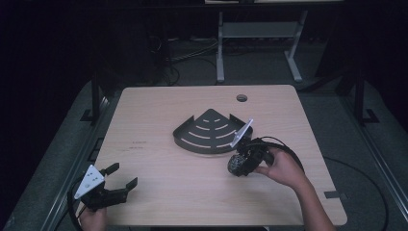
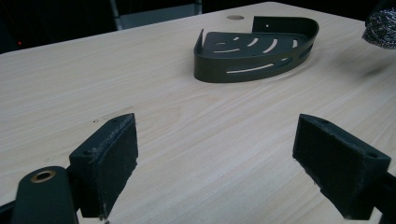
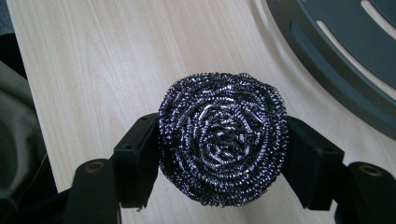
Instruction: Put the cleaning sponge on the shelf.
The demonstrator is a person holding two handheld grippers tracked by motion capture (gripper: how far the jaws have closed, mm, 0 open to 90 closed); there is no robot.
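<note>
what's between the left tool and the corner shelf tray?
Bare wooden table. The left gripper view shows the open left tool, then only tabletop up to the tray. The high view shows the same.

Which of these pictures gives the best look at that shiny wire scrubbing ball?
The right gripper view: the steel scourer sits close up between the right gripper pads, its coils sharp. The high view shows it small and dark; the left gripper view catches an edge.
</note>
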